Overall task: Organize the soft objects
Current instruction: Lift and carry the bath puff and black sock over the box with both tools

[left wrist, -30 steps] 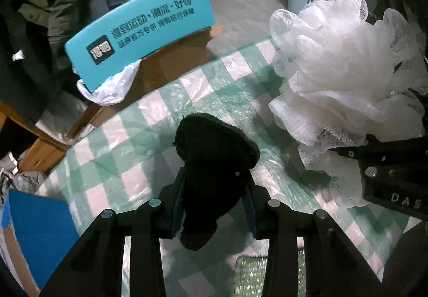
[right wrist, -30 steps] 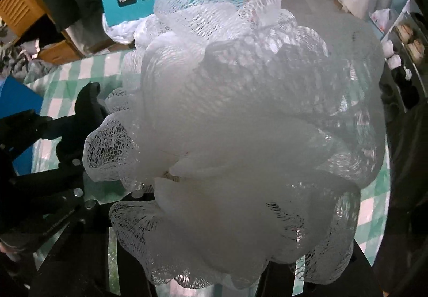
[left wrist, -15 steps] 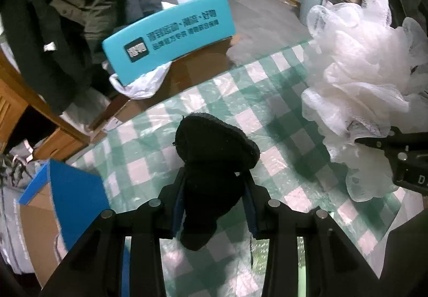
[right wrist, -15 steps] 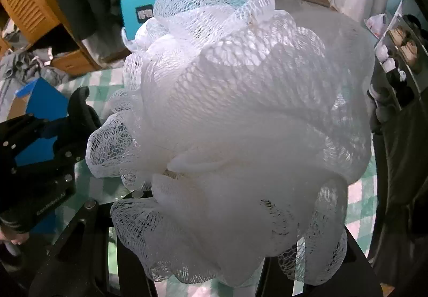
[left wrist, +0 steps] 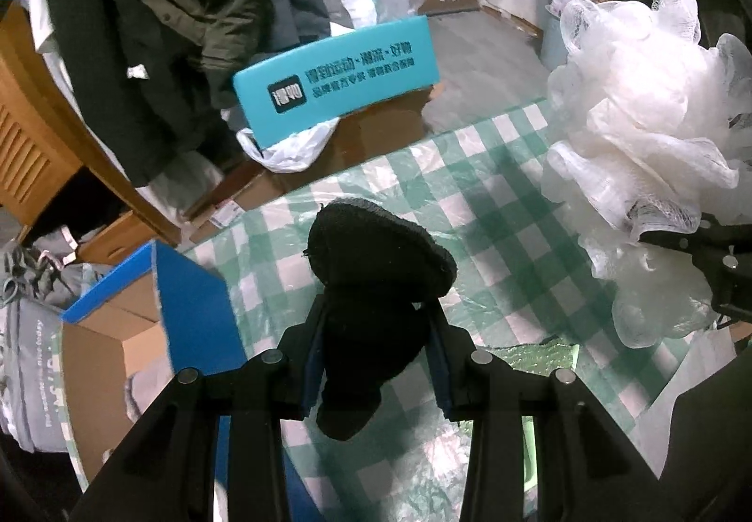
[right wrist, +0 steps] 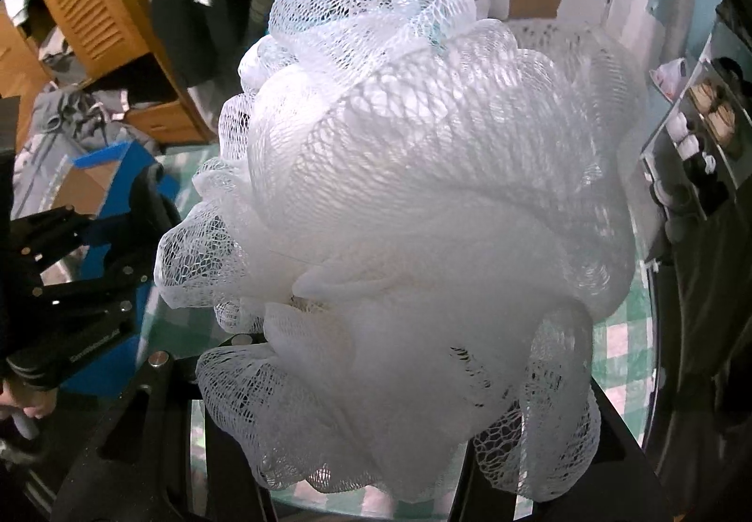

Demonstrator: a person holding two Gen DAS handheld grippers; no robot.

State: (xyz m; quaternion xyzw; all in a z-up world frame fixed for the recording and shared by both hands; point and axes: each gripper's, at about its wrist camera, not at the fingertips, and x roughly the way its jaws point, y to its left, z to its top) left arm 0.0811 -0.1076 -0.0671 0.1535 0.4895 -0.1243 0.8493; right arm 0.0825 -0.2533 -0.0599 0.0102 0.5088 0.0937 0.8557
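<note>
My left gripper is shut on a black knitted sock and holds it above the green-checked tablecloth. My right gripper is shut on a large white mesh bath pouf, which fills the right wrist view and hides its fingertips. The pouf also shows in the left wrist view, to the right of the sock, with the right gripper's body under it. The left gripper shows at the left of the right wrist view.
An open blue cardboard box stands at the table's left edge; it also shows in the right wrist view. A teal box sits on a brown carton beyond the table. Dark coats hang behind, and a shoe rack stands right.
Both grippers have risen and drawn back from the table with their loads. More of the room and the blue box has come into view at the left.
</note>
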